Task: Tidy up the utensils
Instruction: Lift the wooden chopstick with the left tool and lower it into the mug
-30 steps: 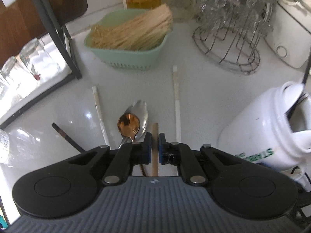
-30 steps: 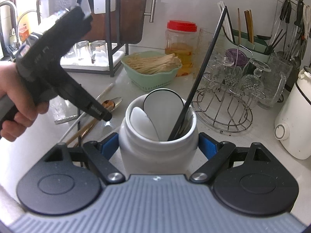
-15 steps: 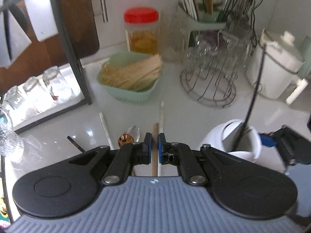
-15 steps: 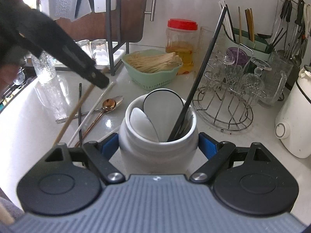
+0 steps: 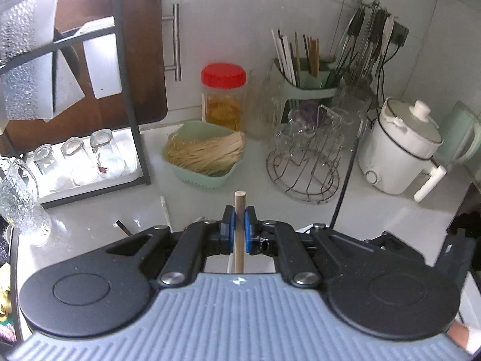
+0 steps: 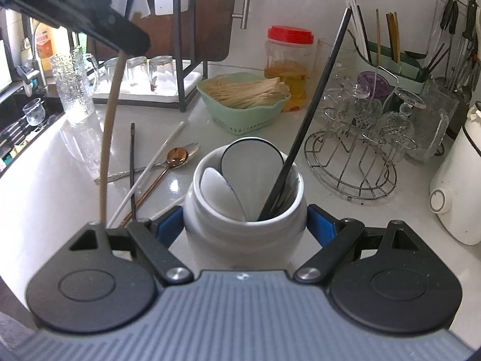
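Left gripper (image 5: pixel 238 221): jaws nearly closed, blue pads clamped on a thin wooden chopstick (image 5: pixel 239 225), raised off the counter, pitched down. Right gripper (image 6: pixel 245 221): jaws spread wide, pads pressed to both sides of the white jar (image 6: pixel 245 210), pitched down.

A white table (image 5: pixel 186 198) carries the clutter. At the back stands a clear jar with a red lid (image 5: pixel 223 96), amber contents inside. In front of it sits a mint-green basket (image 5: pixel 204 177) filled with pale thin sticks. To the right is a wire rack (image 5: pixel 303 162) holding upturned stemmed glasses, and beyond it a white electric pot (image 5: pixel 396 150) with a knobbed lid. On the left, a black metal shelf frame (image 5: pixel 129 90) stands over a white tray bearing three inverted tumblers (image 5: pixel 78 159). A textured glass mug (image 6: pixel 75 87) stands just beside that tray. A dark wooden board (image 5: pixel 141 45) leans against the tiled wall.
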A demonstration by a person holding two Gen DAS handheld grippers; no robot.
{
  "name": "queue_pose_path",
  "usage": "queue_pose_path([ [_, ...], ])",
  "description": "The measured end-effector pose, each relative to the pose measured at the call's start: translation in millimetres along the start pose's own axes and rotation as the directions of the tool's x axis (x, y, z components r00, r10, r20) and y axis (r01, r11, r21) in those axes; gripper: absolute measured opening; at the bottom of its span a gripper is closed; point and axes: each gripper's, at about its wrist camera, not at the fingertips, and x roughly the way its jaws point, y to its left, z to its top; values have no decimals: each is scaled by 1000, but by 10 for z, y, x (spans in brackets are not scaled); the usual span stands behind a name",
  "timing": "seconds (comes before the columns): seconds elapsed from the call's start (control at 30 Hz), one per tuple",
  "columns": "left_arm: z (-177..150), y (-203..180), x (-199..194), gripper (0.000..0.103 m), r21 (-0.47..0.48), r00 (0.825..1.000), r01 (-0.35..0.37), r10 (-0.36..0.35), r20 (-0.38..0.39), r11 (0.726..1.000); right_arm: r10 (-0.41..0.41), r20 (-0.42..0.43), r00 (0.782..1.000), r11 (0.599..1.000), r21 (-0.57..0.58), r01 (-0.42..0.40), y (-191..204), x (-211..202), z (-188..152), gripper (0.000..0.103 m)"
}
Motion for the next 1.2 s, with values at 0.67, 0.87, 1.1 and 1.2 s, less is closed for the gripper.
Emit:
queue_pose_path([
  [0.67, 280, -152, -742, 8, -44, 992, -13, 19, 129, 999, 7, -17, 1000, 1000, -9, -7, 17, -15, 6, 90],
  [0.87, 492, -308, -874, 8, -15, 983, 3, 0, 186, 1000, 12, -12, 1000, 1000, -14, -12, 37, -28, -12, 90],
  [1.1, 686, -530, -1071, 8, 26, 965, 26, -32, 259, 999, 18, -8, 1000, 1000, -19, -18, 22, -24, -15, 90],
  [1.2, 717, -584, -1084, 8, 28, 960, 26, -32, 277, 999, 23, -5, 1000, 1000, -21, -23, 17, -20, -16, 90],
])
